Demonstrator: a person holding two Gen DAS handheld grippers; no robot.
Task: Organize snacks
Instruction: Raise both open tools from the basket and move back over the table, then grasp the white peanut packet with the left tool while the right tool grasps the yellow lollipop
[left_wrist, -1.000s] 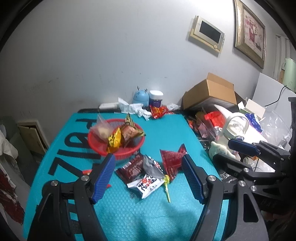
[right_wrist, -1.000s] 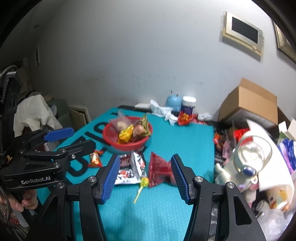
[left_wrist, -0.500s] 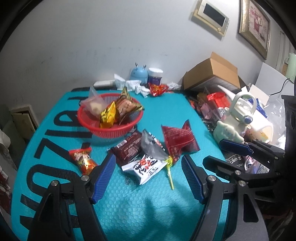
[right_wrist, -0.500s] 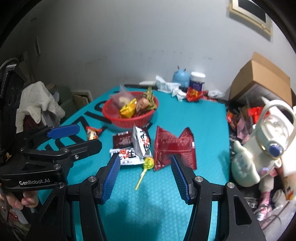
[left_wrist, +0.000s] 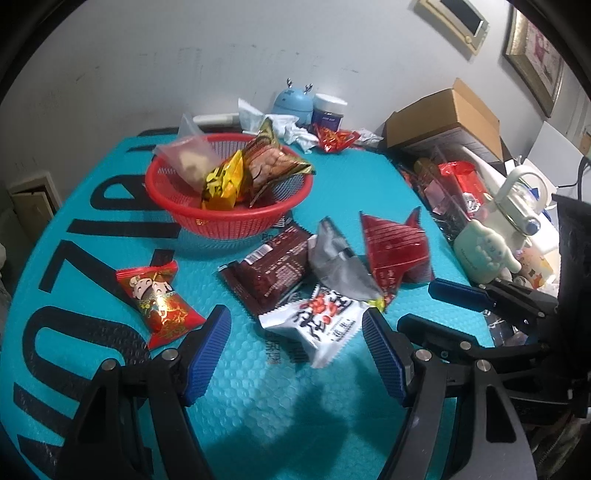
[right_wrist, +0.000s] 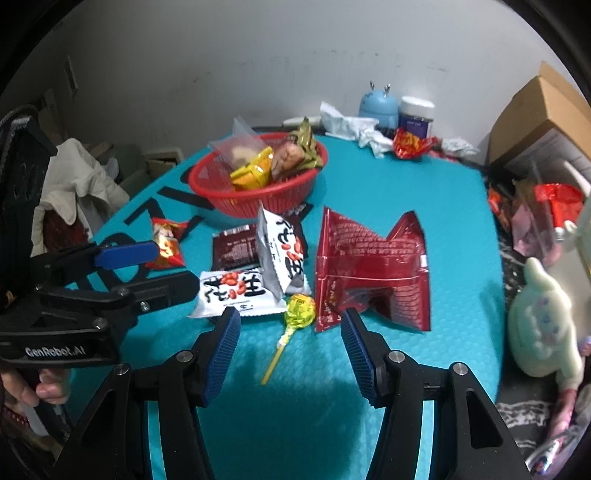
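Observation:
A red basket (left_wrist: 236, 221) (right_wrist: 255, 201) holds several snack packs. In front of it on the teal mat lie a white peanut pack (left_wrist: 325, 325) (right_wrist: 232, 291), a second silver-white pack (left_wrist: 340, 269) (right_wrist: 282, 254), a dark brown pack (left_wrist: 273, 269) (right_wrist: 234, 249), a large red pack (left_wrist: 397, 249) (right_wrist: 373, 269), a small red candy pack (left_wrist: 159, 299) (right_wrist: 168, 243) and a yellow lollipop (right_wrist: 299, 314). My left gripper (left_wrist: 295, 350) is open, just short of the white peanut pack. My right gripper (right_wrist: 290, 347) is open, its fingers on either side of the lollipop's stick.
A blue round gadget (left_wrist: 293, 101), a jar (left_wrist: 328, 110), crumpled tissues (left_wrist: 280, 125) and a red wrapper (left_wrist: 334, 138) stand at the mat's far edge. A cardboard box (left_wrist: 447, 118), a cream plush toy (right_wrist: 543, 321) and clutter crowd the right side.
Both grippers have moved forward and down toward the loose snacks, which now look larger and closer. Both stay open. No snack has moved.

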